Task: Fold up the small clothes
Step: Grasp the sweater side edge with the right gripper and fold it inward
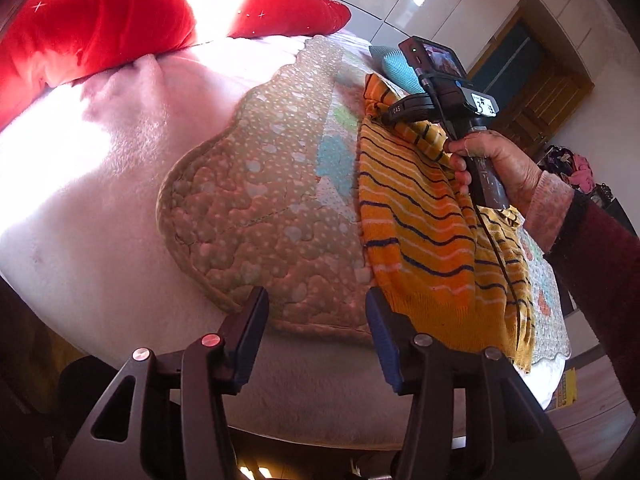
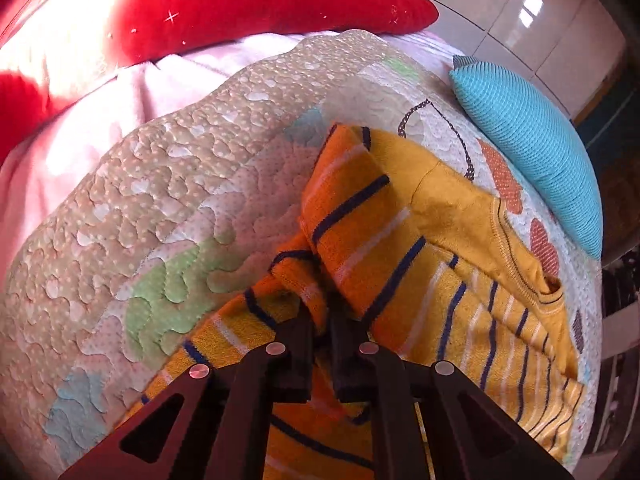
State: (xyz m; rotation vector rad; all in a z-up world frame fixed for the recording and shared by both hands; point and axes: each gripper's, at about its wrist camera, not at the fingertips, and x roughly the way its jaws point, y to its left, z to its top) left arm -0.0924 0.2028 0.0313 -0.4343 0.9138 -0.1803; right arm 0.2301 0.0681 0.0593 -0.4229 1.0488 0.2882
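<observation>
Cushion, red (image 1: pixel 100 28): lies at the far left corner of the bed, over the pink blanket (image 1: pixel 80 184); strong sunlight falls across both.
Blanket: covers the bed's left side and its near edge, and runs under the quilt.
Quilt (image 1: pixel 248 200): dotted beige border with a scalloped edge, pale centre with coloured patches; spread over the middle and right of the bed, its near edge close to the bed's near edge.
Left gripper (image 1: pixel 316 336): released, jaws set wide apart, nothing between them; it hovers over the quilt's near edge, with the right finger just beside the sweater's hem.
Sweater (image 1: pixel 424 220): small, orange and yellow with navy and white stripes; lies on the quilt toward the bed's right side, hem toward the near edge, neck toward the far edge. One striped part, apparently a sleeve, is raised and doubled over the body.
Right gripper (image 2: pixel 320 312): clenched on the sweater, jaws nearly together with a fold of orange striped knit pinched between them; in the left view it sits at the sweater's far end.
Right hand (image 1: pixel 496 160): grips the gripper's handle, with a pink cuff and a dark red sleeve behind it.
Cushion, blue (image 2: pixel 532 136): ribbed knit, at the bed's far right corner, on the quilt's edge just beyond the sweater and apart from it.
</observation>
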